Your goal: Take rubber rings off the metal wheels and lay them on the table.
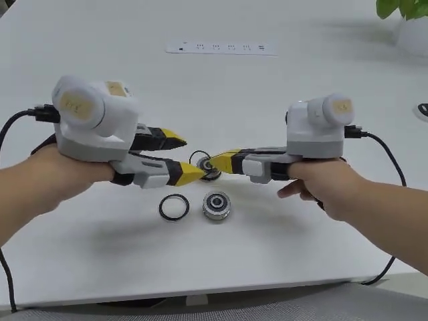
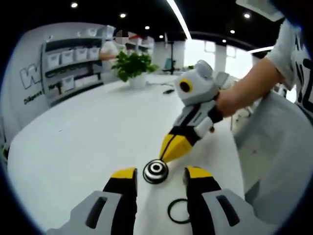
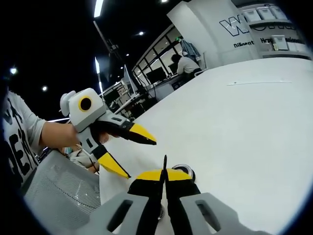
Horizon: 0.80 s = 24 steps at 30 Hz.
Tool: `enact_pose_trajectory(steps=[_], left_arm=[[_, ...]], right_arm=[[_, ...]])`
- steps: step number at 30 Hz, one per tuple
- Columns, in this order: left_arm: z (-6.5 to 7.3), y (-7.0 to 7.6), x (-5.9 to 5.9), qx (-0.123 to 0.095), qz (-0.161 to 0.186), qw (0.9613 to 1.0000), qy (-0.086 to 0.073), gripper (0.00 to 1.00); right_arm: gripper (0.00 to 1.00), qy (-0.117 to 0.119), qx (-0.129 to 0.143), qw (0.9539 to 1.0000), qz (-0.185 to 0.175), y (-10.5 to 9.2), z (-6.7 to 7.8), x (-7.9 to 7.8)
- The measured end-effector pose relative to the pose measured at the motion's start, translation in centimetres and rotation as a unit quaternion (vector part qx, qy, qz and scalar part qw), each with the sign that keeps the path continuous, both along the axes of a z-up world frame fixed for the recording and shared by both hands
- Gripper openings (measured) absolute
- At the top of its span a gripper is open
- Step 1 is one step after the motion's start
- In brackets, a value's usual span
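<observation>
White matte tabletop (image 1: 287, 93) is spread wide under the work. A white power strip (image 1: 222, 47) lies far back, and a green leafy plant (image 1: 401, 8) is seen at the far right corner. Near the front edge a bare silver metal wheel with a dark hub (image 1: 217, 205) lies flat. Just beside it, not touching, a loose black rubber ring (image 1: 160, 208) is laid on the table. That pair is judged done.

Just behind these, a second silver metal wheel (image 2: 155, 171) is being worked.

Right gripper (image 1: 215, 162): the yellow-tipped tongs are pressed together at the wheel. In the right gripper view a thin black band (image 3: 164, 164) is seen standing up between them. It is taken to be this wheel's own rubber ring, pinched.

Left gripper (image 1: 180, 156): the tongs are held wide apart, one to each side of the wheel. Nothing is touched, as far as can be told.

Step in hand is judged to be the peel-off.
- The wheel should be steadied first. The left tongs are best closed on the metal rim, not on rubber; otherwise the wheel is likely to be dragged along with the pull.
- The pinch should be firm, and the band drawn up and across the wheel, so that it is rolled over the rim rather than hauled straight out.
- Stretch should be modest, so that a snap-back or a flick off the table is avoided.
- Once free, the ring is best set flat beside the loose one, clear of both wheels.
</observation>
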<state>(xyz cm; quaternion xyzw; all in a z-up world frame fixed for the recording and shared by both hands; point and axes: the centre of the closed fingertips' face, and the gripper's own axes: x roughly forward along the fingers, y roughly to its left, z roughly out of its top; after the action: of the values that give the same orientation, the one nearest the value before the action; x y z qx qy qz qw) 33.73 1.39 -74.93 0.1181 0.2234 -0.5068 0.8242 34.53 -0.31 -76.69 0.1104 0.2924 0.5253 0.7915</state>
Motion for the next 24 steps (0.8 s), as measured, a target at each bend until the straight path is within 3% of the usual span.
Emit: enact_pose_trajectory(steps=[13,24], left_arm=[[0.6,1.8,-1.1,-0.003,0.005,1.0,-0.002,0.45],[0.7,3.6,-1.5,-0.006,0.023,0.9997,-0.001,0.46]], right_arm=[[0.0,0.001,0.004,0.9996,0.03,1.4,0.7,-1.4],[0.0,-0.016,-0.027,0.9969,0.072,2.3,-0.2,-2.9]])
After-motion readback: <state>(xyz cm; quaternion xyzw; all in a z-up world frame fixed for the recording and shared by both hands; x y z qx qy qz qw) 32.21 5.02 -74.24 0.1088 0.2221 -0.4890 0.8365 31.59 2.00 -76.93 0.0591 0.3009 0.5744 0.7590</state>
